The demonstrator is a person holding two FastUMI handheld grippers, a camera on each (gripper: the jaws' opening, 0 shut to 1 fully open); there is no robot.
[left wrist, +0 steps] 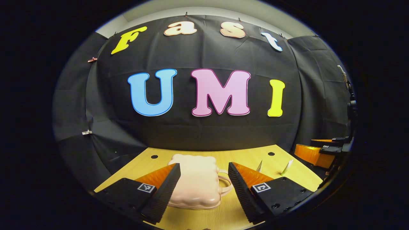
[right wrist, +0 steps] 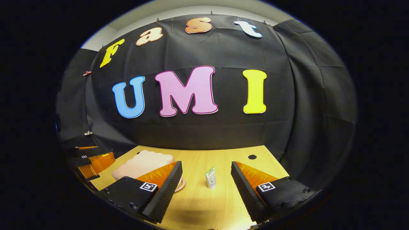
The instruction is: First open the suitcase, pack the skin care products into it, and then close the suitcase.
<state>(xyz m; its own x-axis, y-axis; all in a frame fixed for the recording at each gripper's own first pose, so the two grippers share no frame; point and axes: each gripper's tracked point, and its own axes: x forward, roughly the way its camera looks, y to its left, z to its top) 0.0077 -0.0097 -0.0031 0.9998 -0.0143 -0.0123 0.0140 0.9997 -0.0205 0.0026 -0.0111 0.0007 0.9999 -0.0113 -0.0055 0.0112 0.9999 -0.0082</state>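
Above the table (left wrist: 230, 217), both grippers' fingers spread wide over closed suitcase (left wrist: 196, 182) and tube (right wrist: 210, 177).

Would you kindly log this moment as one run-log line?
stage: start | suitcase: closed, flat on table | tube: upright beside it | left tongs: open | right tongs: open

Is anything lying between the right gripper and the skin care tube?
No. In the right gripper view, only bare wooden table separates the open right gripper from the small upright white-and-green tube.

One pink suitcase (left wrist: 196, 182), closed; two skin-care tubes (left wrist: 287, 167), possibly, though the right gripper view shows one clearly.
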